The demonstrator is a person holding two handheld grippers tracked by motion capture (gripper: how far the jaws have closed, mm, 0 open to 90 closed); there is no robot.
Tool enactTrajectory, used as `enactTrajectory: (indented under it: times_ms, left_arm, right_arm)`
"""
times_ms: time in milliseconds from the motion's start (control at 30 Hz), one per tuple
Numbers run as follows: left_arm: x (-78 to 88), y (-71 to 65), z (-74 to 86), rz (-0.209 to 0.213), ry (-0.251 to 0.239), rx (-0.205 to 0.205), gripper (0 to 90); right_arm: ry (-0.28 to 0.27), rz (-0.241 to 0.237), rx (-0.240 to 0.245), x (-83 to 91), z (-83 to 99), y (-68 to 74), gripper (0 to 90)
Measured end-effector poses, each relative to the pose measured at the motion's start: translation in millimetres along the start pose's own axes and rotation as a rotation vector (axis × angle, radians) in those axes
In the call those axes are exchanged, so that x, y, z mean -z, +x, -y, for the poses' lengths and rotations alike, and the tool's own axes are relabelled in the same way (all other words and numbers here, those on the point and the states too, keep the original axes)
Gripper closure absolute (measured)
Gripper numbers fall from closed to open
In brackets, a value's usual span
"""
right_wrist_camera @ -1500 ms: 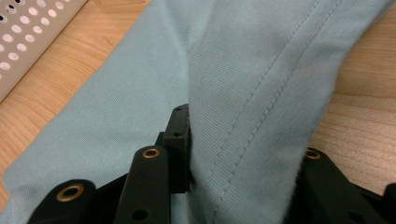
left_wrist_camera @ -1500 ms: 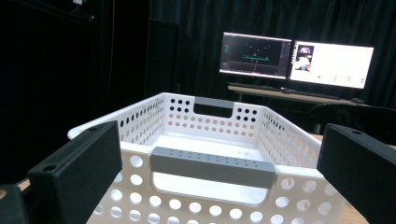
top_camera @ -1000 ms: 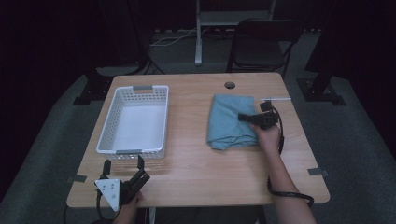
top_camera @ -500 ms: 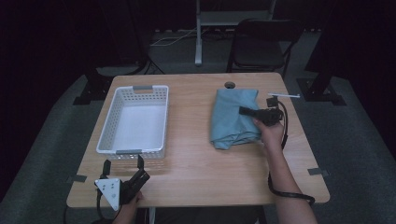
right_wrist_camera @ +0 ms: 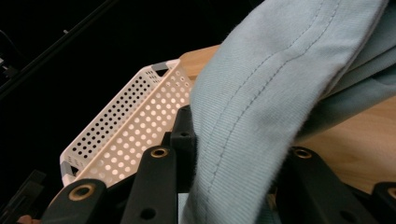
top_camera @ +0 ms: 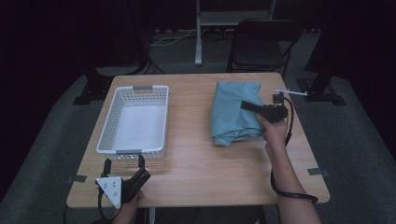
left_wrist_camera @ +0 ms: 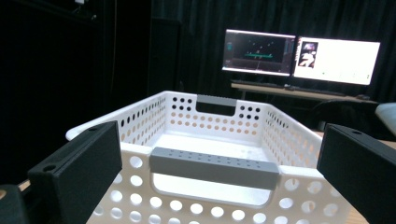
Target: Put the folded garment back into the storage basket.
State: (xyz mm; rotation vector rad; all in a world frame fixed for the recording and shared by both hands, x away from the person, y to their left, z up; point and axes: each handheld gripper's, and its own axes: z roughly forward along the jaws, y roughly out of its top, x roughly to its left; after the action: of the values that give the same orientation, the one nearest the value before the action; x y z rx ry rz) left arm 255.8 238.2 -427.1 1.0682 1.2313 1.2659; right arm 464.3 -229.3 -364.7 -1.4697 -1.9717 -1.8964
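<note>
High view: folded pale blue-green cotton cloth (top_camera: pixel 235 113) lies on the right half of the light wooden table (top_camera: pixel 210 158), long axis running away from the person. Right gripper (top_camera: pixel 252 107) reaches over its right edge — jaws clamped on a hemmed fold, stitching and soft twill visible in the right gripper view. White perforated plastic basket (top_camera: pixel 134 120), rigid with grey handles, sits well apart to the left. Left gripper (top_camera: pixel 123 163) waits just before it, jaws apart, nothing between them.
</note>
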Motion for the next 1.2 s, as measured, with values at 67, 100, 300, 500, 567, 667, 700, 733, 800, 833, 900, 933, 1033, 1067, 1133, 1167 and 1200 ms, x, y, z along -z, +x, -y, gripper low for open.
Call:
enactTrajectory:
  times_ms: [67, 100, 300, 500, 567, 667, 700, 733, 800, 833, 900, 933, 1033, 1067, 1133, 1167, 1200]
  left_arm:
    - [0.3, -0.4, 0.1, 0.011, -0.002, -0.007, 1.2]
    - [0.7, -0.4, 0.2, 0.016, -0.003, -0.013, 1.2]
    - [0.0, 0.5, -0.1, 0.033, 0.004, -0.006, 1.2]
    - [-0.1, -1.1, 0.3, 0.030, -0.003, -0.026, 1.2]
    - [-0.5, -0.9, 0.1, 0.027, 0.003, -0.025, 1.2]
    - [-1.5, -1.0, 0.1, 0.019, 0.006, -0.023, 1.2]
    - [-2.8, -0.5, -0.2, 0.033, 0.019, -0.020, 1.2]
    - [-2.9, -0.1, -0.4, 0.047, 0.024, -0.022, 1.2]
    - [-2.1, 0.2, -0.2, 0.066, 0.017, -0.026, 1.2]
    - [-1.5, -0.2, -0.1, 0.066, 0.012, -0.028, 1.2]
    - [-1.4, -0.3, 0.0, 0.064, 0.011, -0.029, 1.2]
    - [-1.7, -0.3, -0.1, 0.055, 0.014, -0.029, 1.2]
    - [-2.6, -0.2, -0.2, 0.044, 0.019, -0.021, 1.2]
    - [-2.7, -0.3, -0.2, 0.042, 0.020, -0.023, 1.2]
    - [-3.4, -1.2, -0.3, 0.047, 0.028, -0.038, 1.2]
    - [-3.8, -1.4, -0.3, 0.050, 0.032, -0.044, 1.2]
    - [-4.4, -1.6, -0.4, 0.058, 0.039, -0.047, 1.2]
  right_arm:
    - [-0.001, -0.001, 0.008, 1.2, -3.2, 4.4, 69.5]
    - [-0.004, -0.004, 0.010, 1.8, -4.6, 6.2, 69.5]
    - [-0.021, -0.005, 0.029, 5.2, -13.2, 14.2, 69.5]
    - [-0.019, -0.002, 0.043, 5.6, -19.4, 19.8, 69.5]
    - [-0.016, 0.006, 0.048, 6.1, -21.7, 22.3, 69.5]
    - [-0.034, -0.007, 0.048, 9.6, -27.8, 26.9, 69.4]
    - [-0.040, -0.016, 0.043, 10.8, -29.2, 27.4, 69.5]
    - [-0.047, -0.020, 0.040, 11.8, -30.6, 28.4, 69.4]
    - [-0.056, -0.023, 0.038, 13.4, -32.7, 30.9, 69.4]
    - [-0.059, -0.024, 0.042, 14.2, -33.8, 32.5, 69.4]
    - [-0.066, -0.024, 0.051, 15.5, -35.8, 35.6, 69.4]
    - [-0.070, -0.027, 0.051, 16.1, -36.6, 37.0, 69.4]
    - [-0.086, -0.046, 0.048, 17.4, -38.9, 40.0, 69.4]
    - [-0.086, -0.046, 0.048, 17.4, -38.9, 40.0, 69.4]
    - [-0.092, -0.053, 0.051, 16.9, -41.4, 43.3, 69.4]
    - [-0.094, -0.051, 0.052, 16.5, -42.0, 44.6, 69.4]
    - [-0.096, -0.053, 0.055, 16.1, -42.5, 45.2, 69.4]
